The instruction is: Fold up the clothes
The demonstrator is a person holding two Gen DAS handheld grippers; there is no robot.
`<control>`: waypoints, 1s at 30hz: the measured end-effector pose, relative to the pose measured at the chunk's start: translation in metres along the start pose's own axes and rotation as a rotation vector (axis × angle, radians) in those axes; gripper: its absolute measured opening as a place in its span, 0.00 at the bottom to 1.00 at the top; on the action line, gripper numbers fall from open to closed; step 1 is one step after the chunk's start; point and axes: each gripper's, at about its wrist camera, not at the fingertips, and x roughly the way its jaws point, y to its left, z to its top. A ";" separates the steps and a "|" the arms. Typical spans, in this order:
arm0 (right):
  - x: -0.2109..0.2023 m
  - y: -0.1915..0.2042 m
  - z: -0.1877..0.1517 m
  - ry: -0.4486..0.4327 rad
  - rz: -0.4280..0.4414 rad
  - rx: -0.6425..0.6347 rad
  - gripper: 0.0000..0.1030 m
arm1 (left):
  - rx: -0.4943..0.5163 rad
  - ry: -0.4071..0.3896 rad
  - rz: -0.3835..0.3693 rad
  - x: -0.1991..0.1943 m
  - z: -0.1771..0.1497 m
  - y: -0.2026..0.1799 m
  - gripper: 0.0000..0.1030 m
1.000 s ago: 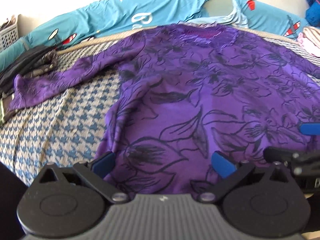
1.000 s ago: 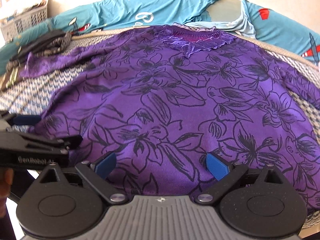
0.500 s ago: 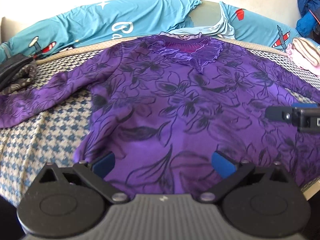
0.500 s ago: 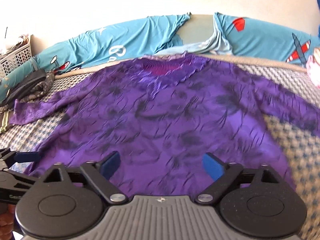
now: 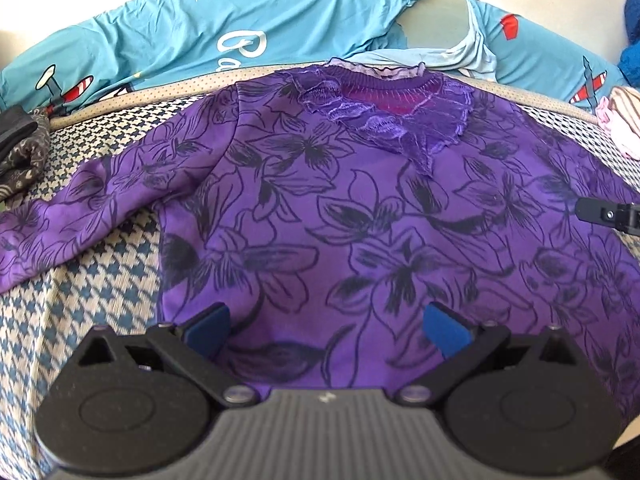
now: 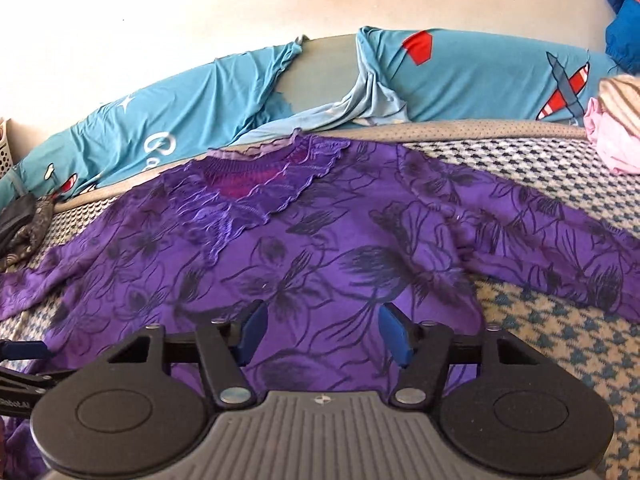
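Observation:
A purple long-sleeved top [image 5: 360, 208] with black flower outlines and a ruffled collar lies flat, face up, on a houndstooth bed cover [image 5: 80, 292]. Both sleeves spread outward; the right sleeve [image 6: 560, 248] shows in the right wrist view. My left gripper [image 5: 326, 330] hovers open over the top's lower left part. My right gripper [image 6: 322, 334] is open, jaws narrower, above the lower right part of the top [image 6: 320, 248]. Neither holds cloth. The tip of the right gripper's finger [image 5: 600, 212] shows at the left wrist view's right edge.
Blue cartoon-print bedding [image 5: 240, 32] lines the far edge against a pale wall. Dark clothes [image 5: 20, 148] lie at the far left, a pink and striped bundle [image 6: 616, 128] at the far right. A blue garment [image 6: 624, 32] hangs in the right corner.
Both grippers have lifted back from the hem and swung outward, the right one toward the right sleeve. The right gripper's jaws have narrowed a little.

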 end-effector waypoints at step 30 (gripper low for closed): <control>0.086 -0.074 0.030 0.034 -0.014 0.259 0.32 | 0.024 0.099 0.050 0.073 0.047 -0.012 1.00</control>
